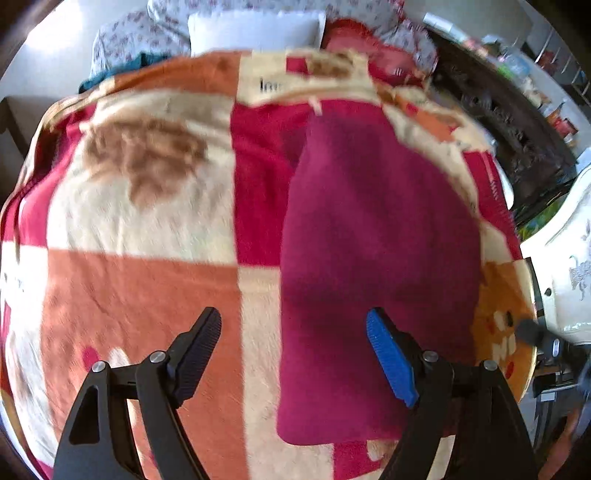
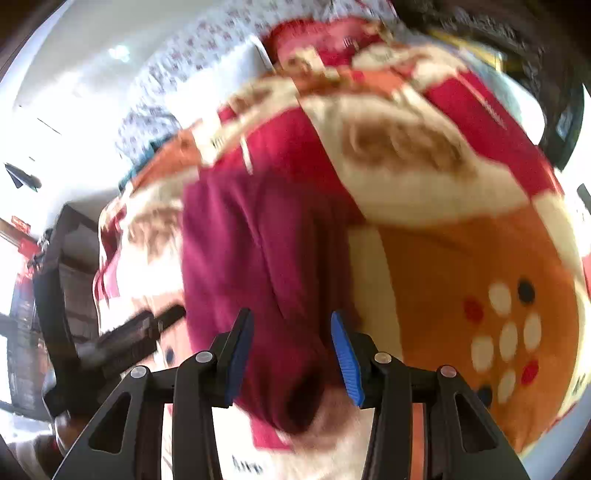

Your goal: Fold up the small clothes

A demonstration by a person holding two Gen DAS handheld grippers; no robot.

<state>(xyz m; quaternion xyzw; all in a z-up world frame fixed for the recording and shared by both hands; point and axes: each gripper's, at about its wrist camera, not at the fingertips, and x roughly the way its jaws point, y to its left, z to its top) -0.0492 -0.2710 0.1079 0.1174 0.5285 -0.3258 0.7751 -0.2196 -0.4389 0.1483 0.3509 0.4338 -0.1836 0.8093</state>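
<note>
A magenta garment (image 1: pixel 373 266) lies flat in a long folded strip on a patterned blanket (image 1: pixel 140 280) on a bed. My left gripper (image 1: pixel 293 328) is open and empty above its near left edge. The garment also shows in the right wrist view (image 2: pixel 255 258), blurred. My right gripper (image 2: pixel 291 332) is open, its fingers either side of the garment's near end, which looks slightly lifted. The other gripper (image 2: pixel 147 328) shows at the left of the right wrist view.
The blanket has red, orange and cream squares. A white pillow (image 1: pixel 255 31) and floral bedding (image 1: pixel 140 33) lie at the head of the bed. A dark carved headboard (image 1: pixel 506 122) and a white cabinet (image 1: pixel 569 266) stand at the right.
</note>
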